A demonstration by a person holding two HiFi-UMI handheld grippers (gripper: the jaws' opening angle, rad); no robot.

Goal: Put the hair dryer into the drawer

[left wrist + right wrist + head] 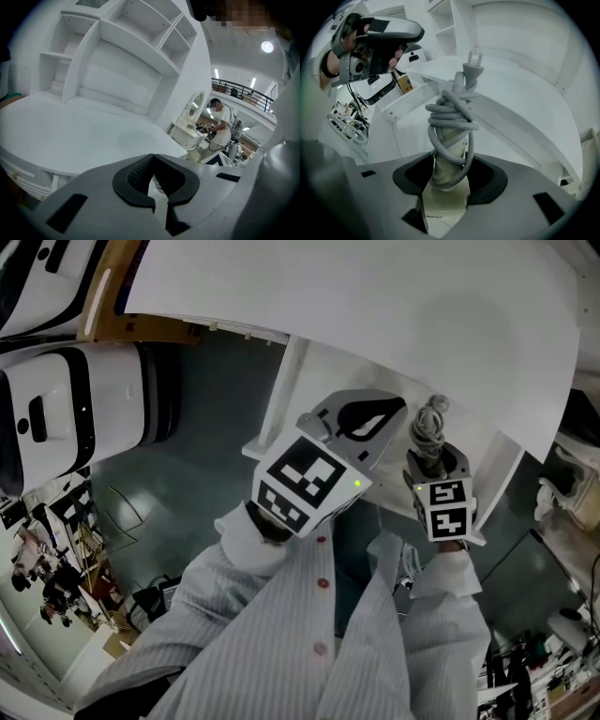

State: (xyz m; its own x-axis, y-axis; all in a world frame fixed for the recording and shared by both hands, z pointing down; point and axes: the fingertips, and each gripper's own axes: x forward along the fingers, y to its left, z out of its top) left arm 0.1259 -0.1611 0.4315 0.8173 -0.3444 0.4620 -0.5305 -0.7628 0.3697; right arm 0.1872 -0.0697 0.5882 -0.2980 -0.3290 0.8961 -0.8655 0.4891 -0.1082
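Observation:
The cream hair dryer [449, 140] stands upright with its grey cord [429, 426] wound round the handle and the plug on top. My right gripper [450, 176] is shut on that handle. It hangs over the open white drawer [497, 470] under the white tabletop [375, 306]. Just to the left, my left gripper [394, 411] is shut with nothing in it, also over the drawer. In the left gripper view, its tips [152, 158] meet above the tabletop [70, 131]. A hand holds the left gripper [379, 33] at the upper left of the right gripper view.
White shelves [122, 51] rise at the back of the table. A large white machine [66, 409] stands on the floor to the left. A person [220, 129] works beside another mirrored dressing table [194, 110] far off.

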